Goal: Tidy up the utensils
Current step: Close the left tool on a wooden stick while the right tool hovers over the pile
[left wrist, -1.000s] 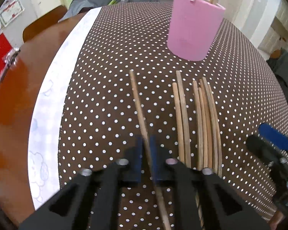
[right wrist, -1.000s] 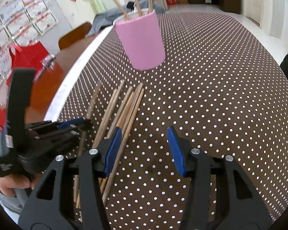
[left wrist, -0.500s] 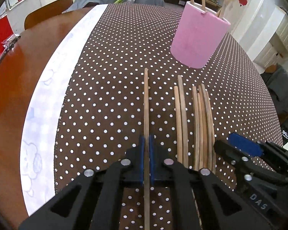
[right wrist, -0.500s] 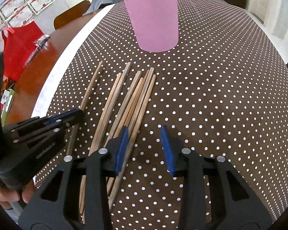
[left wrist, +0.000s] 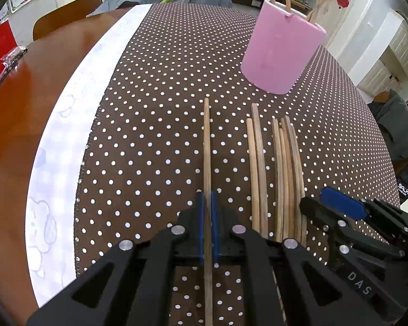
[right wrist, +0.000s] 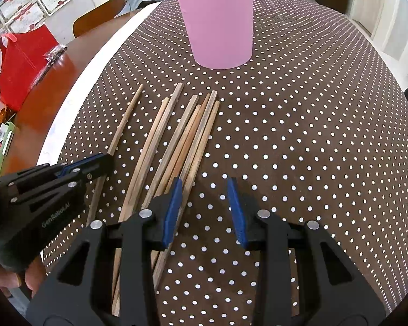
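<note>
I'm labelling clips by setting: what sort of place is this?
Probably a home dining room: a polka-dot tablecloth over a wooden table, a chair pulled up, and white cabinets behind.

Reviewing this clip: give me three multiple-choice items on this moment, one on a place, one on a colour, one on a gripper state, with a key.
1. Where does the pink cup stand? A) beyond the chopsticks' far tips B) on the bare wood C) on the white strip
2. What colour are the gripper pads? A) red B) blue C) green
3. What is the left gripper doing? A) gaping empty B) shut on a single chopstick C) gripping the cup

Key: A, it sits on the dotted cloth past the tips; B, blue pads line both jaws; B, the pads pinch one stick.
</note>
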Tool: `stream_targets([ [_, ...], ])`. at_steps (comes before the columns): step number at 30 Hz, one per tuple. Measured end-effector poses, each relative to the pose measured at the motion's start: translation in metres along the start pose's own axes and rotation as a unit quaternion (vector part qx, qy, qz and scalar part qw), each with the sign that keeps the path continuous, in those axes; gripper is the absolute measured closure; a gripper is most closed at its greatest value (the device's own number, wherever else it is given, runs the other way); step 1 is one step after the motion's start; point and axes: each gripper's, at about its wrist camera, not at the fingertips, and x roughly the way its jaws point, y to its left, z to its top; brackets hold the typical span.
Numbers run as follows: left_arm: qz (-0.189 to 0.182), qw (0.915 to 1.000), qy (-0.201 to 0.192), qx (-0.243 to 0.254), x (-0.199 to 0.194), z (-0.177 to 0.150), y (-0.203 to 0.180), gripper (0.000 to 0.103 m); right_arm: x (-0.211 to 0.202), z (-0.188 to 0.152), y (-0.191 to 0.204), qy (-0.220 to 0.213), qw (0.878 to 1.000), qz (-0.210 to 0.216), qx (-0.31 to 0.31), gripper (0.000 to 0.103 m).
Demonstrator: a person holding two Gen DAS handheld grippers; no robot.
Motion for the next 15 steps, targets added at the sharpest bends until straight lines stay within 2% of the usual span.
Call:
stream_targets([
  [15,0.000,1.0000,0.003,0.001,0.0003,-0.0001,-0.0016,0.097,-0.0047,-0.0076,0.0024,0.002,1.000,-0.015,-0.002,0.068],
])
